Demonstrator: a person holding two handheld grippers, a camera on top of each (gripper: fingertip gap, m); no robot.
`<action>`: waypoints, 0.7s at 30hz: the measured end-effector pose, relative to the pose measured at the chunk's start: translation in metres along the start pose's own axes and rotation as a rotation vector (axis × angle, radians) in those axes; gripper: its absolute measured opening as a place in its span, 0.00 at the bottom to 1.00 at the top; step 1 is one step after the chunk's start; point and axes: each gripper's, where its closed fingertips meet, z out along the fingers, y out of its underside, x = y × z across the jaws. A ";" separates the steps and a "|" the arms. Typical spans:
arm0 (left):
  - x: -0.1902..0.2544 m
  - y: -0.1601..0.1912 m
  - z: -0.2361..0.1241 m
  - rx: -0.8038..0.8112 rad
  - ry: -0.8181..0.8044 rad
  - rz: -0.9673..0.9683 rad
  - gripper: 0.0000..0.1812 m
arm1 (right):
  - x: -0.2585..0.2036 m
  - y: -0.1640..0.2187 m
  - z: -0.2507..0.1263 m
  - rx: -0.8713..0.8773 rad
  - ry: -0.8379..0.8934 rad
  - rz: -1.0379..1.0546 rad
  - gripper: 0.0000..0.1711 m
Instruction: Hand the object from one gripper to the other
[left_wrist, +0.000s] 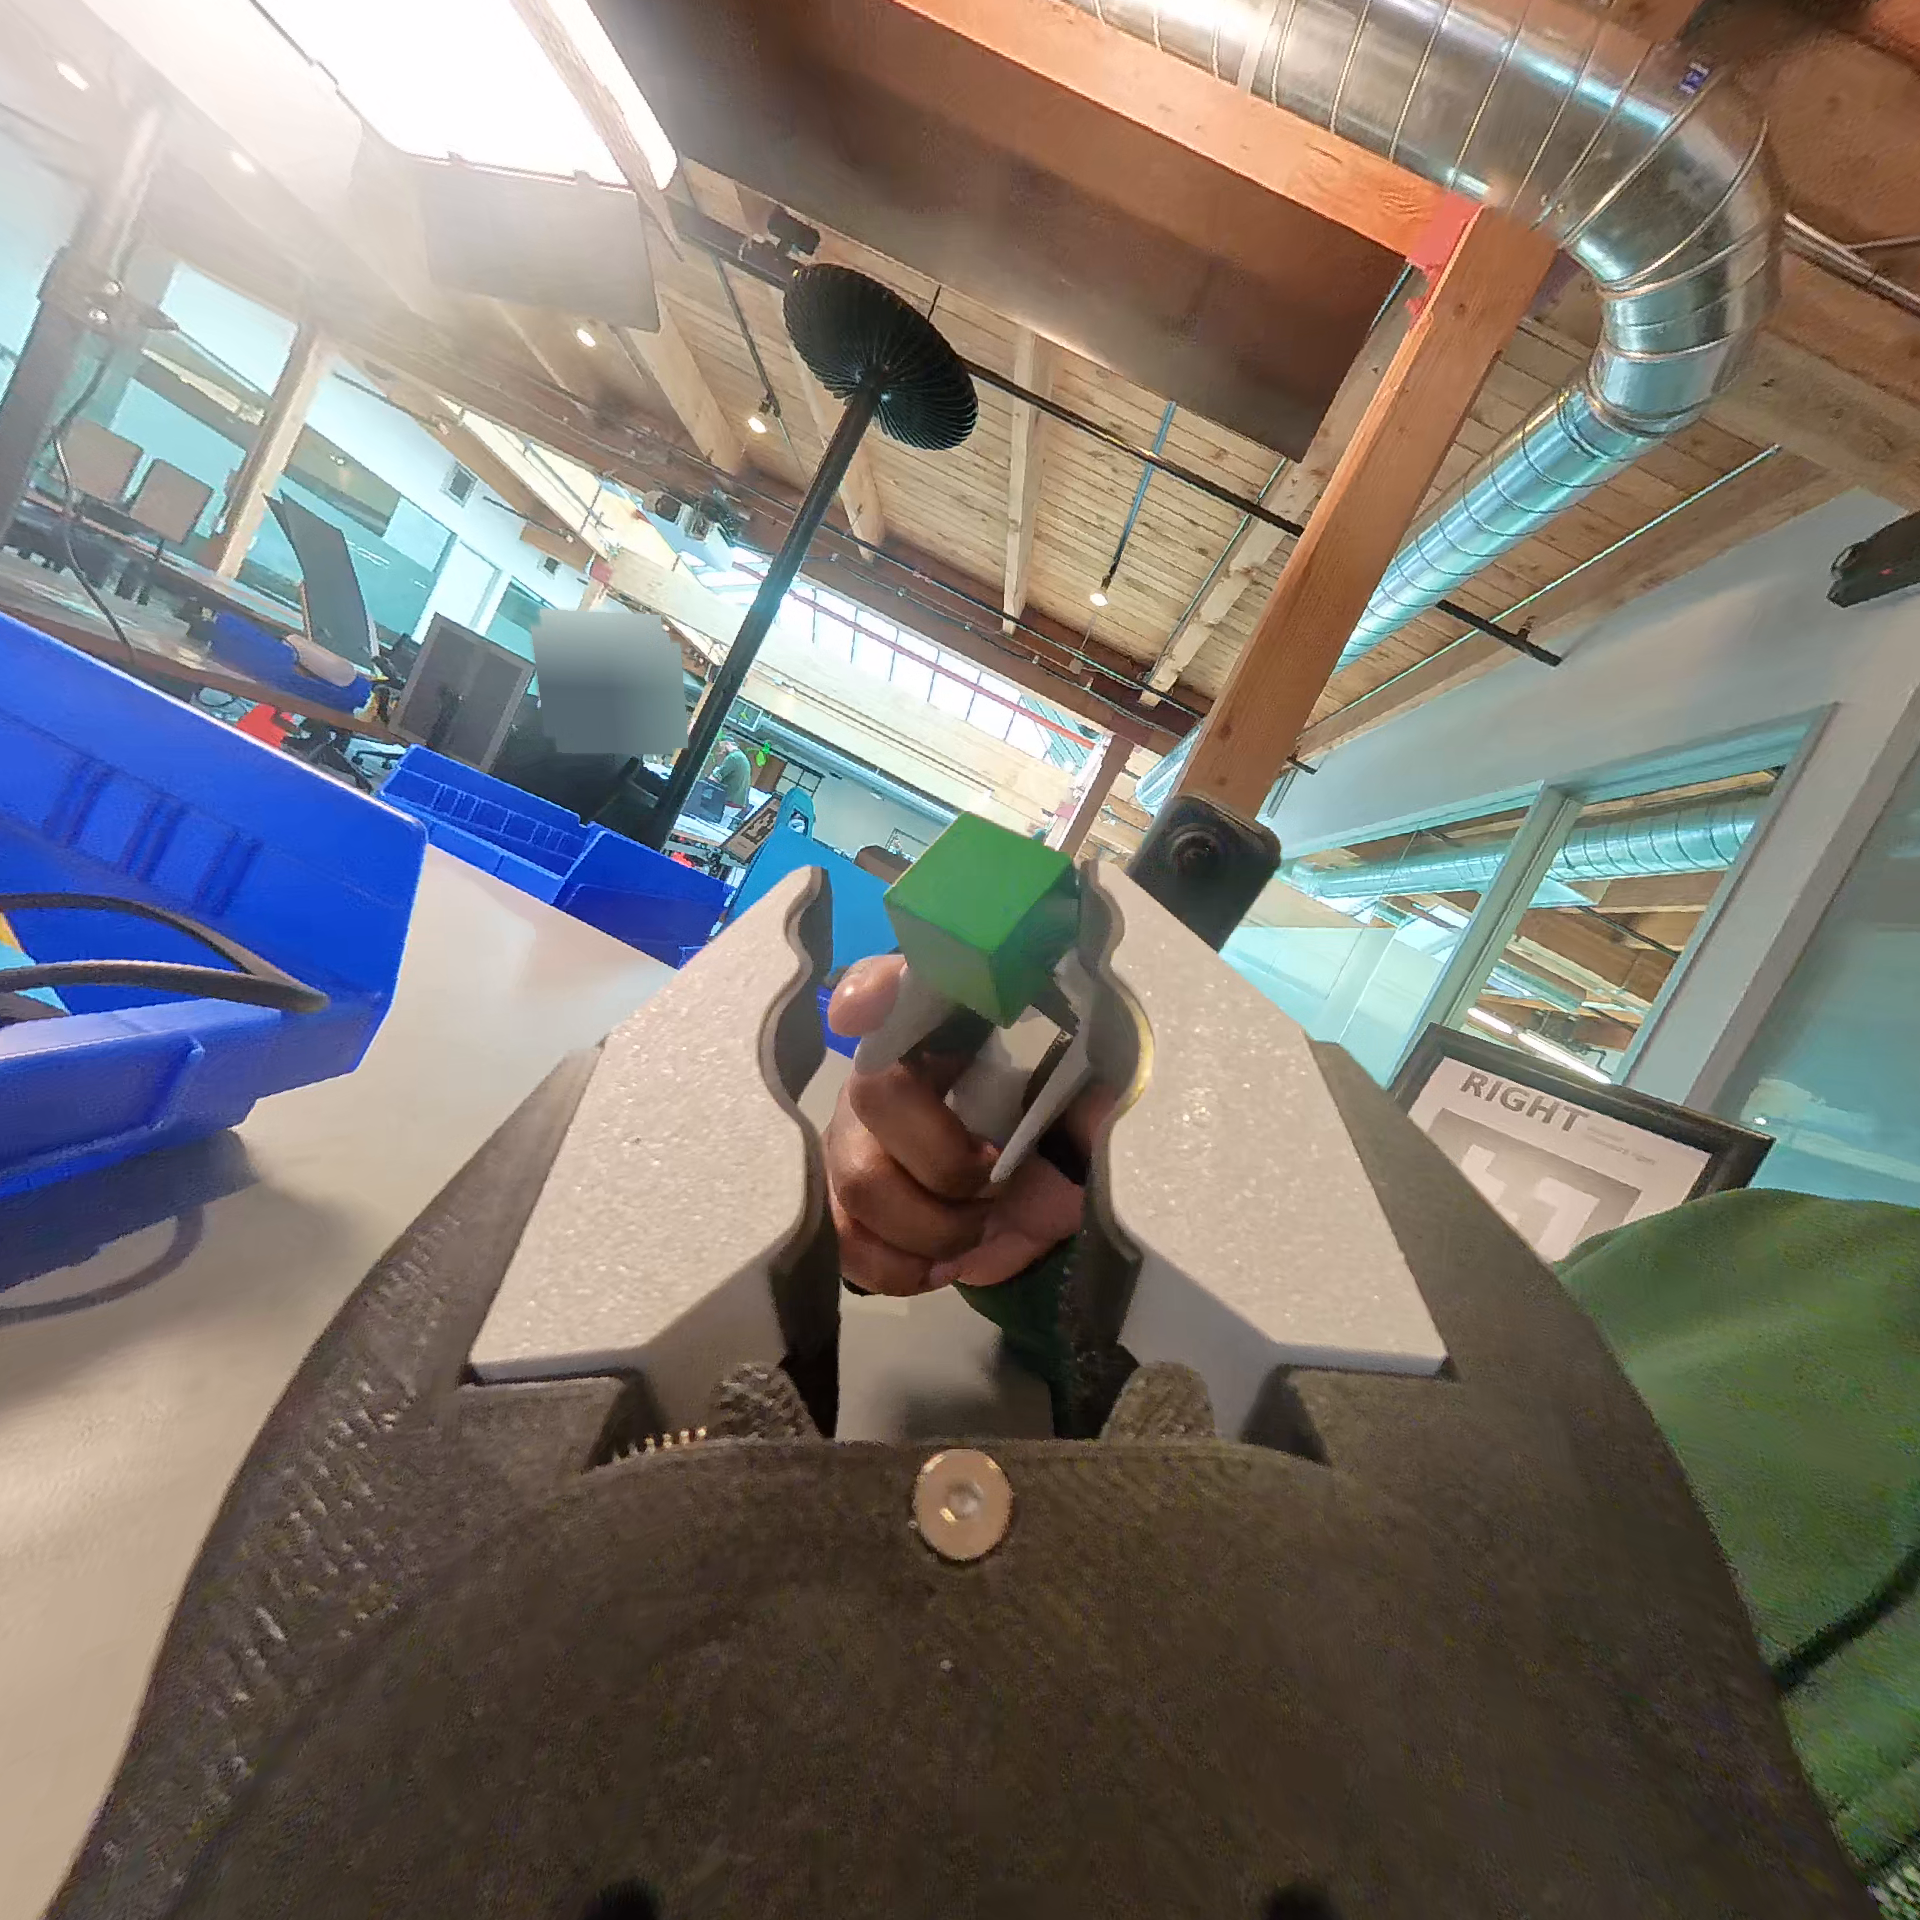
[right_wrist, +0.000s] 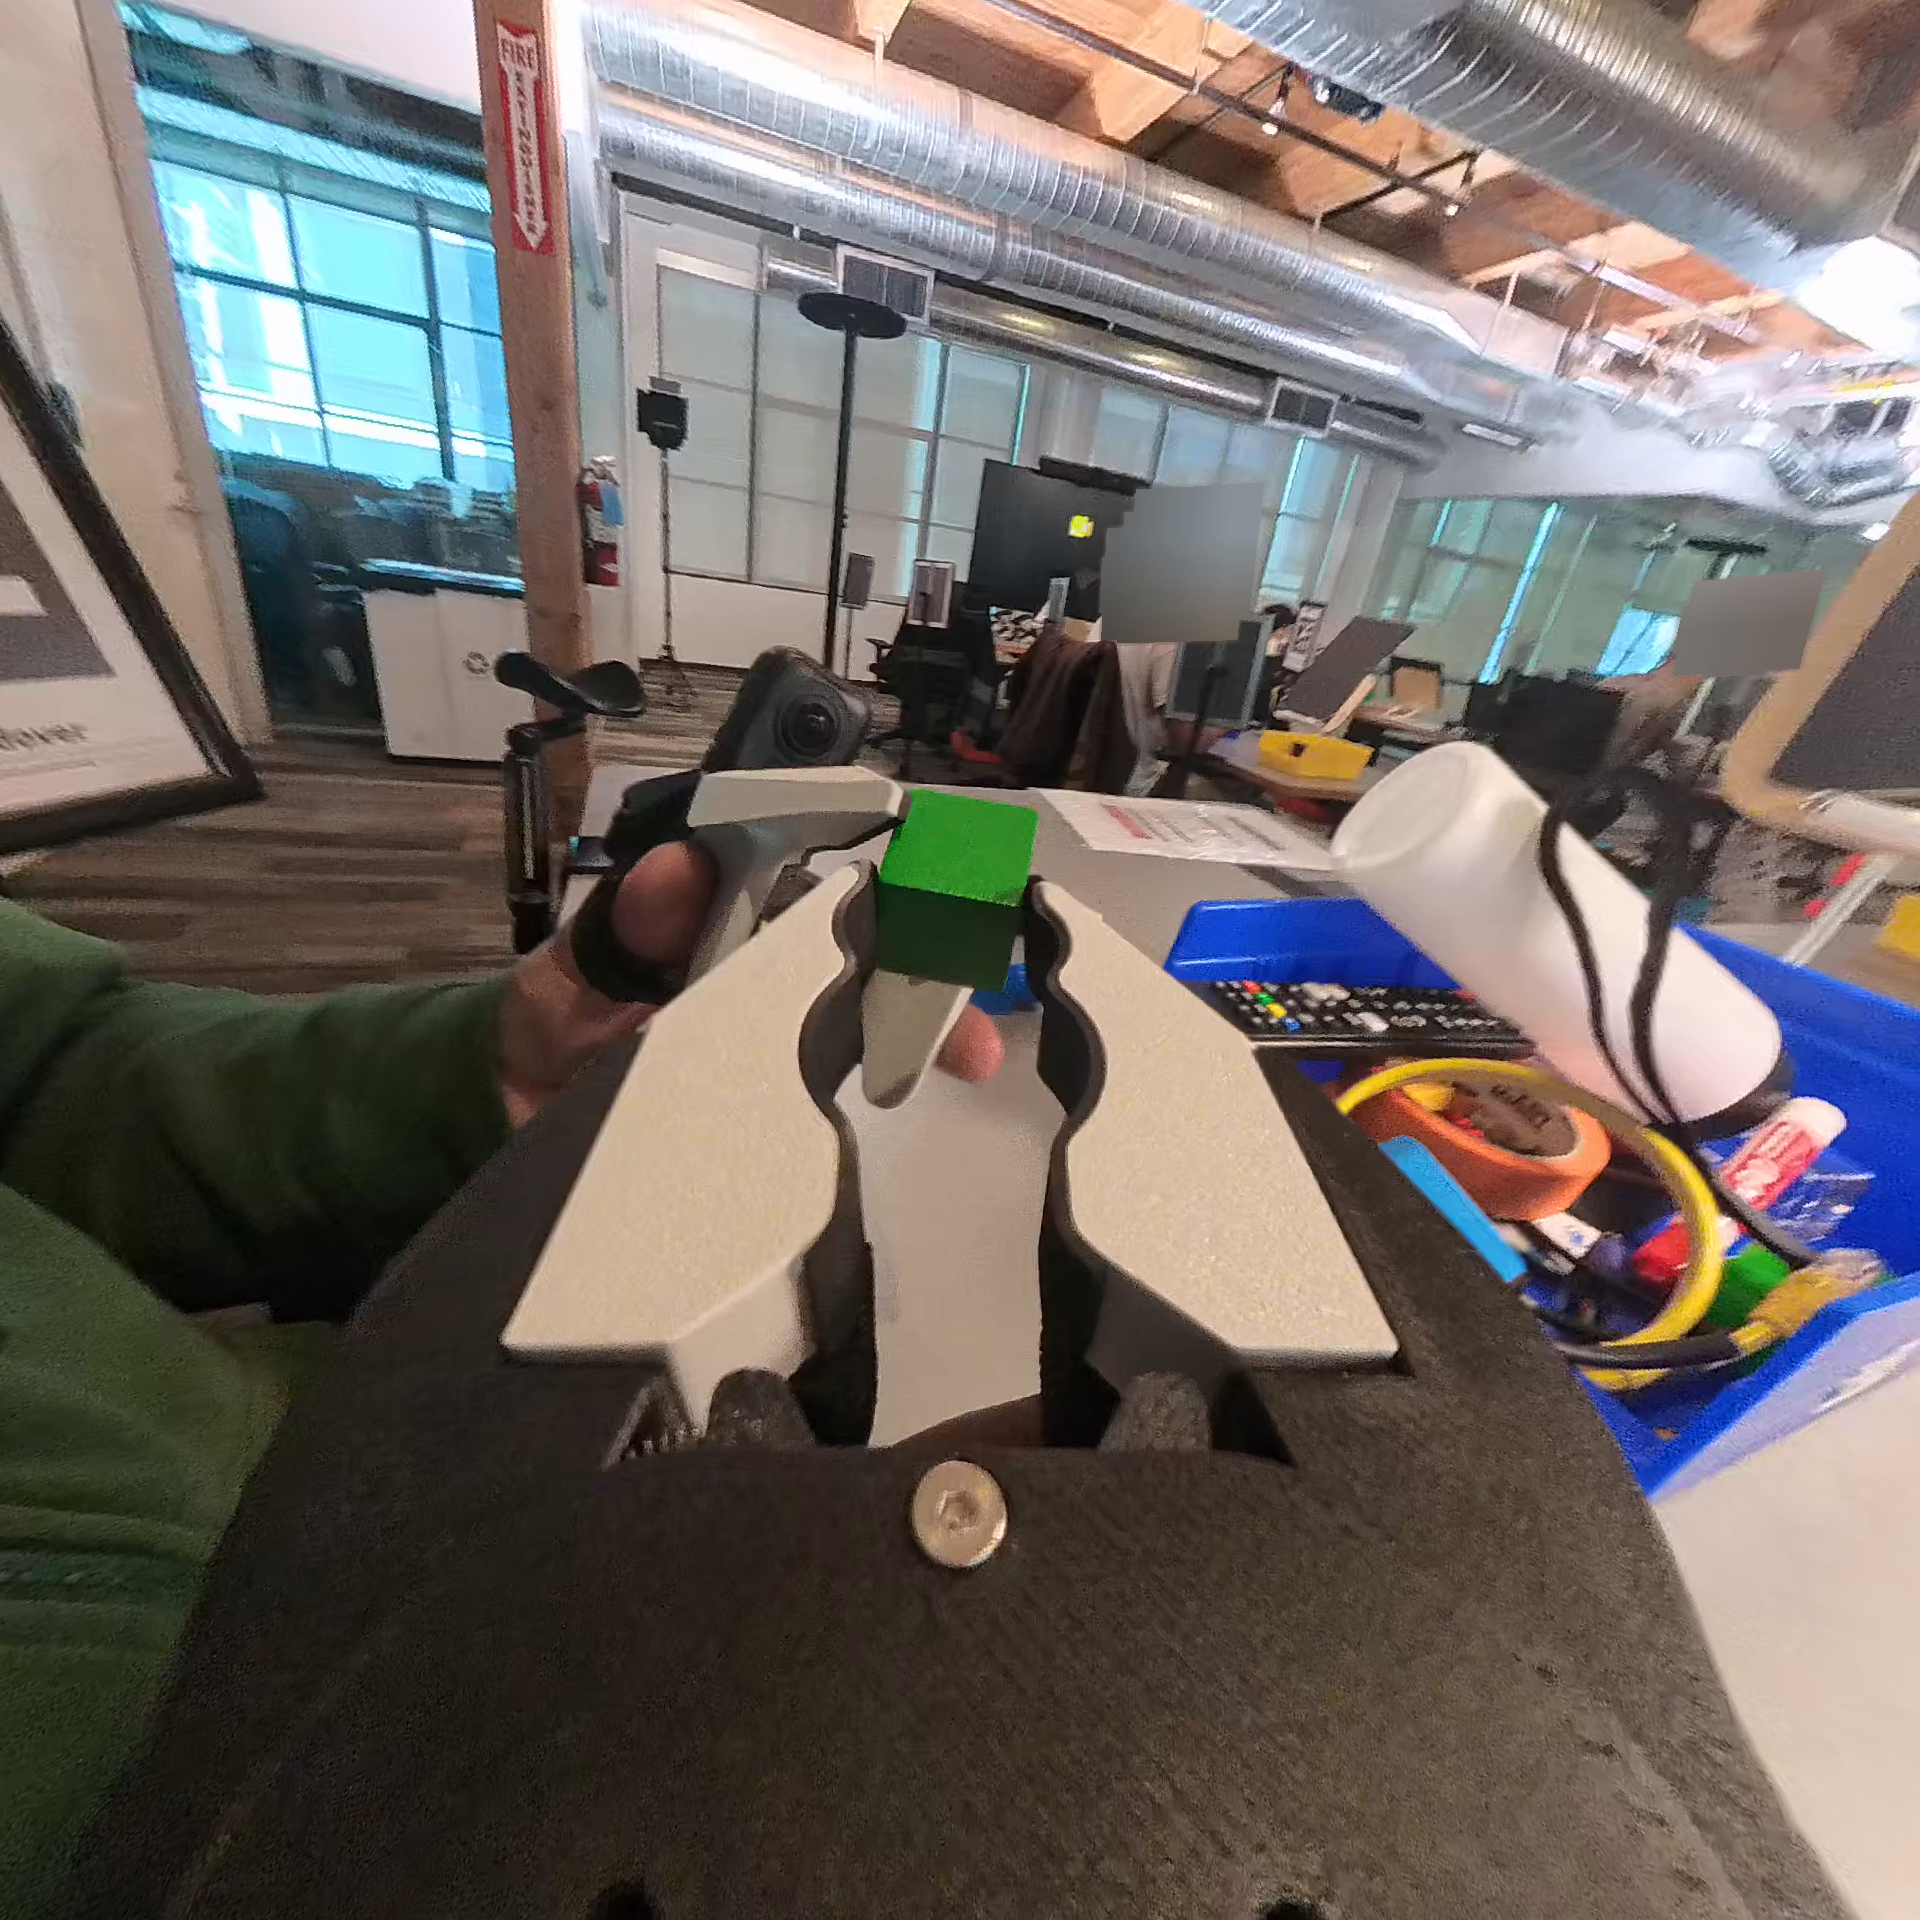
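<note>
Between the two tools, mid-handover: green cube (right_wrist: 954, 896) pinched by the right gripper (right_wrist: 948, 902), left gripper (left_wrist: 954, 914) gaping wide around it. Next likely: left must close before right releases.

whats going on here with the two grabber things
A person holds a gripper in each hand and is passing a green cube between them in mid-air. The right tongs are shut on the cube. The left tongs are open around it, with a gap on one side. Which way the cube is going cannot be told.
</note>
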 end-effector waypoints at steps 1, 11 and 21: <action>0.000 0.000 0.000 -0.001 -0.004 0.008 0.26 | 0.000 0.001 0.000 -0.002 -0.014 0.034 0.17; 0.007 0.005 0.002 -0.025 0.004 0.105 0.19 | -0.004 0.003 -0.002 -0.011 -0.162 0.343 0.17; -0.008 -0.023 -0.013 0.098 -0.089 0.126 0.17 | 0.018 -0.022 -0.007 0.186 -0.134 0.570 0.19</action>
